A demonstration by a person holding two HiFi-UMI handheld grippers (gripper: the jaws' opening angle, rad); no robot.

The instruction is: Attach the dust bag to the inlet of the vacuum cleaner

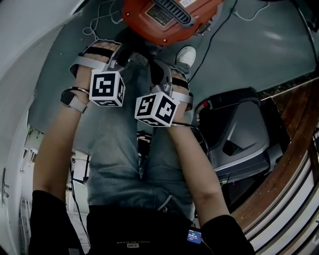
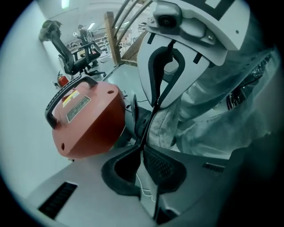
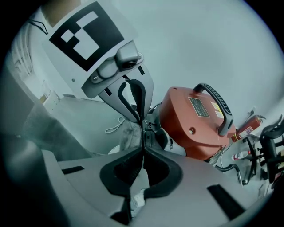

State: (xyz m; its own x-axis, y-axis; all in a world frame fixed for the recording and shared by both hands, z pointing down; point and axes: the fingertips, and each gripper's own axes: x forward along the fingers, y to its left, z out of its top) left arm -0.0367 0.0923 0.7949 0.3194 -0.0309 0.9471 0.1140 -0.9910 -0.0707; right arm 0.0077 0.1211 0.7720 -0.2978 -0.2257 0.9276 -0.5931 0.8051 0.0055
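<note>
In the head view, the left gripper (image 1: 125,52) and the right gripper (image 1: 159,69), two in all, point at the one vacuum cleaner (image 1: 164,17) at twelve o'clock. In the left gripper view, its fingers are pinched on the single dust bag (image 2: 208,115), which billows toward three o'clock, and I judge the thin cloth could slip free. In the right gripper view, its fingers are likewise clamped on the dust bag, with the vacuum cleaner at two o'clock, and an uneven pull may seat the bag crooked.

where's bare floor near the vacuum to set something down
Widest bare floor: right of the red vacuum cleaner, bordered by the white shoe and the grey machine. A narrower strip lies between the left gripper and the white wall. Crowded: the vacuum's near side, where it and the right gripper pinch the dust bag.
</note>
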